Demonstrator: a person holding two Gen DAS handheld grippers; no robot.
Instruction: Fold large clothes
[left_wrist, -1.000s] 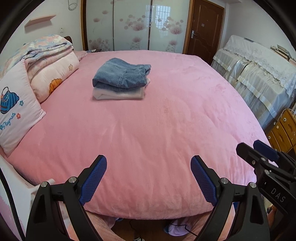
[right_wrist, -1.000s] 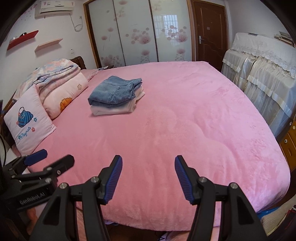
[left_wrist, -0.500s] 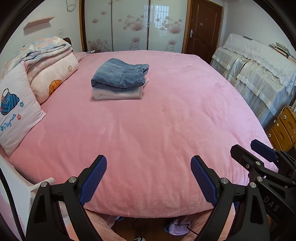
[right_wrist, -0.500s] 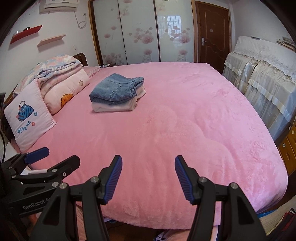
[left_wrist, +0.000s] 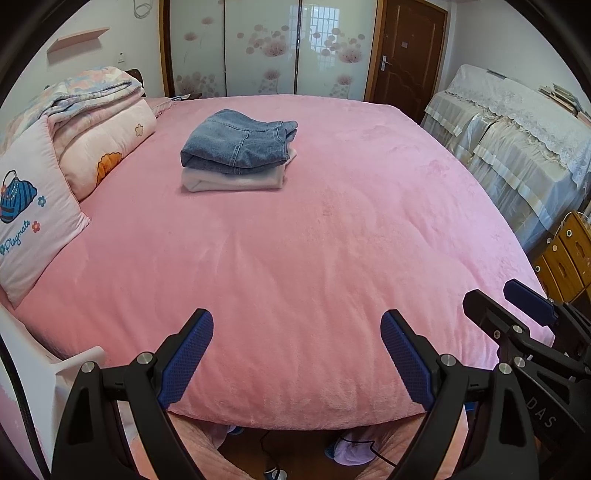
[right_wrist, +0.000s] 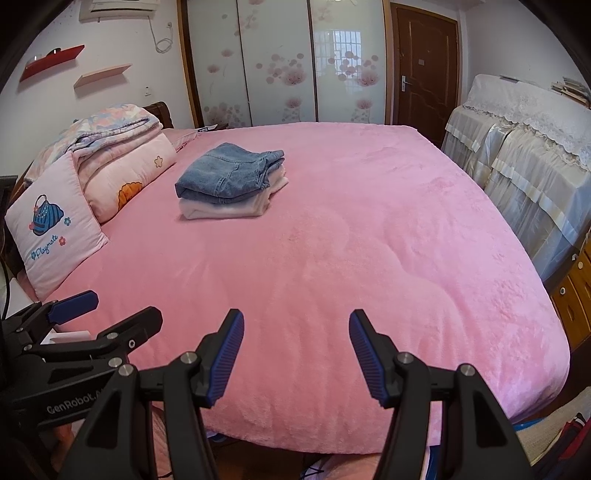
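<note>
- Nearest to me, my left gripper (left_wrist: 297, 354) points down at the near edge of the bed; its two black fingers with blue ribbed pads (left_wrist: 186, 360) are spread wide, with nothing between them but the blanket below.
- My right gripper (right_wrist: 295, 356) sits just beside it, also angled down; its fingers are spread too, a little narrower, and grip nothing. Each gripper shows at the edge of the other's view.
- Under both lies a pink blanket (left_wrist: 295, 258), plush and fuzzy, covering the whole bed, with soft quilted swells and a rounded near edge.
- Along the left side lean a pale pink square pillow (left_wrist: 29, 225) printed with a blue handbag and the word "Playmate", then a rolled pink quilt (left_wrist: 107, 147) with an orange flower print.
- Well away from my fingers, on the far left half of the bed, sits the folded pile: blue jeans (left_wrist: 236, 144) on top of a white folded garment (left_wrist: 236, 181).
- The jeans are faded denim with visible seams, folded into a thick, roughly rectangular bundle; the white piece beneath is flatter and smooth.
- The pile's long axis runs across the bed, left to right. Rounded folds face left and layered edges face right.
- Farthest off stand sliding wardrobe doors (left_wrist: 266, 55) with pink flower prints, and a brown wooden door (left_wrist: 406, 51).
</note>
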